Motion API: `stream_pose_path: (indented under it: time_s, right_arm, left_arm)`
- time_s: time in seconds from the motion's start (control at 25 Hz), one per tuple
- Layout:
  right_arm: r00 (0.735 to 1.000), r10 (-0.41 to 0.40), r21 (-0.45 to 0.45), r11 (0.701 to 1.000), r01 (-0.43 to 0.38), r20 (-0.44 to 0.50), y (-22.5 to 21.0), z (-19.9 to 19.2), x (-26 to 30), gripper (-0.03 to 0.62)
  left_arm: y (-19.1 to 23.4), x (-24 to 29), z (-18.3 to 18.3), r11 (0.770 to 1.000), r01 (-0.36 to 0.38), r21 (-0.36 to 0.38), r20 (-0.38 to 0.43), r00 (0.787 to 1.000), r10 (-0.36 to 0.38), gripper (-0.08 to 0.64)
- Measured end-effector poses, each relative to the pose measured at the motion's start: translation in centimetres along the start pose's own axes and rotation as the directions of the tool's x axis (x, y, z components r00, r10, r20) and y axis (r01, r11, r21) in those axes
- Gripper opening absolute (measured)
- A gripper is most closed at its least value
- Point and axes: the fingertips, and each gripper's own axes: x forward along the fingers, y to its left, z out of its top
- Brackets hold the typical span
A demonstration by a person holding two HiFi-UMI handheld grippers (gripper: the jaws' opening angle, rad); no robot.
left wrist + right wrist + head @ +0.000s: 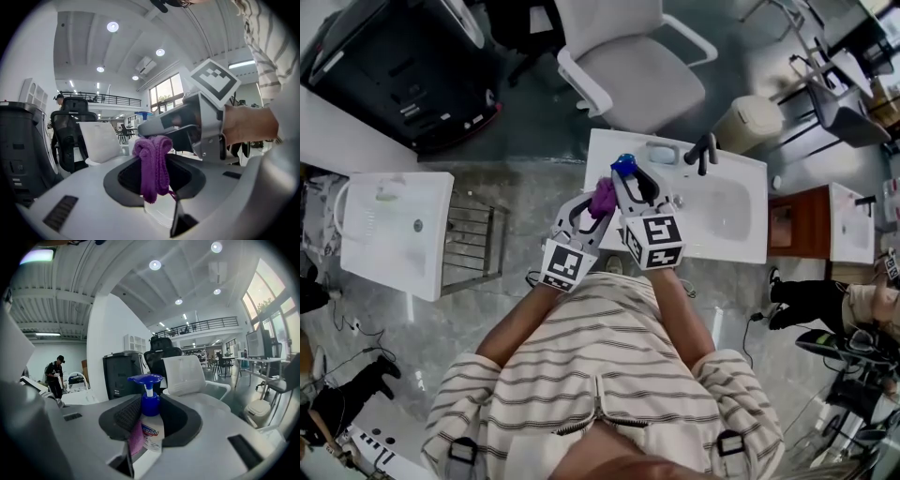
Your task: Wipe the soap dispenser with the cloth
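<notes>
The left gripper (596, 206) has its jaws pinched nearly together on a small bunched purple knitted cloth (152, 161). The cloth stands up as a folded wad beyond the jaw tips, with a loose end hanging down between them. Held that way, a soft padded lump leads, probably so fabric and not the jaws meets whatever is wiped.

The right gripper (629, 184) has its jaws spread fairly wide and closed on the body of a clear plastic soap dispenser with a blue pump head and printed label (150, 420). The bottle stands upright between the jaws, with the pump rising above them. It looks lifted rather than resting on anything. Gripping the lower body leaves the pump and upper part exposed for wiping, and holding the bottle in the air lets the cloth reach round it.

In the head view the two grippers converge just in front of the person, with the cloth tip right beside the right gripper's jaws and just short of the blue pump. Whether the cloth touches the bottle cannot be told. Beneath and beyond the jaw tips lies a white washbasin counter (741, 246), a sensible spot to catch any drips.
</notes>
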Motion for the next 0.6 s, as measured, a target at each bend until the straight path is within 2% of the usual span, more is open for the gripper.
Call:
stream_pose_path:
  time_s: [0.6]
  right_arm:
    - [1.0, -0.019, -0.045, 0.999, 0.018, -0.005, 0.3, 0.7, -0.4, 0.132]
  left_arm:
    - [-2.4, 2.5, 0.2, 0.993, 0.11, 0.035, 0.006, 0.994, -0.11, 0.12]
